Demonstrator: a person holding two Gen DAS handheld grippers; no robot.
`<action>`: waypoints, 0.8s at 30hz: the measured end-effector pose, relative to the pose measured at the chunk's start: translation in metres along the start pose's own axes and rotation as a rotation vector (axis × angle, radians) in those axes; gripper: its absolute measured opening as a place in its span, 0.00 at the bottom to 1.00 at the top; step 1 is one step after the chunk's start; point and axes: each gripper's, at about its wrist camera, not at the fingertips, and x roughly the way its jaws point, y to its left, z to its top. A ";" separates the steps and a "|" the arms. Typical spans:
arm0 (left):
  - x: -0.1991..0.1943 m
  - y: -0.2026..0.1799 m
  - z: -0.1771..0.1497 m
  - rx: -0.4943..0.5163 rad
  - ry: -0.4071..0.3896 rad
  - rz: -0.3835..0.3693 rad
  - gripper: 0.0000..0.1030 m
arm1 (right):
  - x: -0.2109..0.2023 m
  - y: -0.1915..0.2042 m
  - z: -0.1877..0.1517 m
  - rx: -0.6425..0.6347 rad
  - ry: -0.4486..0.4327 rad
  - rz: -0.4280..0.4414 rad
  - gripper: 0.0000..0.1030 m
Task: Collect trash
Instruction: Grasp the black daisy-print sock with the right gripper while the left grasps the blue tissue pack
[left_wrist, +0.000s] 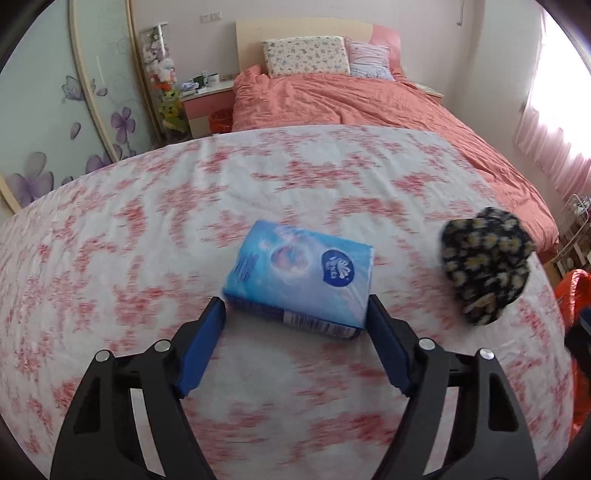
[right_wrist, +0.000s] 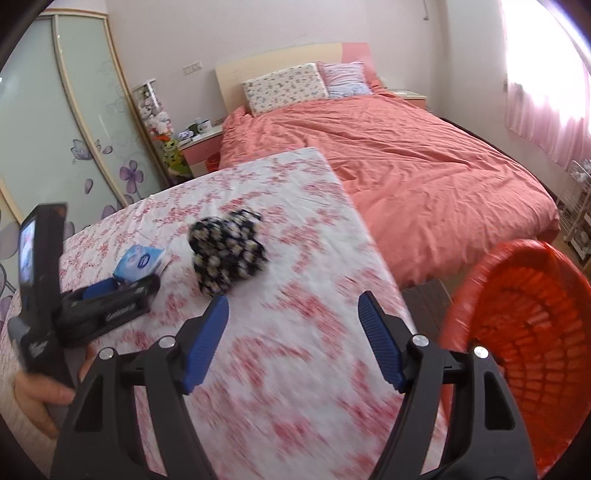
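Left hand-held gripper jaws spread wide, blue tissue pack sitting between the fingertips; the blue pads flank both ends of the pack, contact not clear through blur, pack flat on the tabletop, not lifted. Tabletop has white cloth with red floral print. Pack has a round dark-blue logo on top and a barcode on the near side.

Right of the pack, apart from it, a black bundle with pale daisy print, fuzzy fabric, exact item cannot tell, lying on the cloth.

Right hand-held gripper jaws wide, nothing between them, hovering over bare cloth just this side of the daisy bundle. In the right wrist view the left hand-held gripper is at the left with the tissue pack at its fingertips; the person's hand grips its handle at lower left.

Red plastic mesh basket at right, off the tabletop edge, tilted with its opening facing the camera; inside looks empty as far as seen.

Behind the tabletop: bed with salmon duvet, two pillows, nightstand with mugs, wardrobe doors with purple flowers, pink curtains
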 end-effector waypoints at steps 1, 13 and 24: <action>-0.002 0.011 -0.001 -0.005 0.001 0.005 0.75 | 0.007 0.007 0.004 -0.006 0.007 0.001 0.69; -0.028 0.058 0.007 -0.070 -0.079 -0.009 0.88 | 0.063 0.063 0.030 -0.046 0.055 -0.009 0.60; 0.016 0.036 0.029 -0.120 -0.022 0.041 0.86 | 0.071 0.050 0.026 -0.001 0.089 0.004 0.32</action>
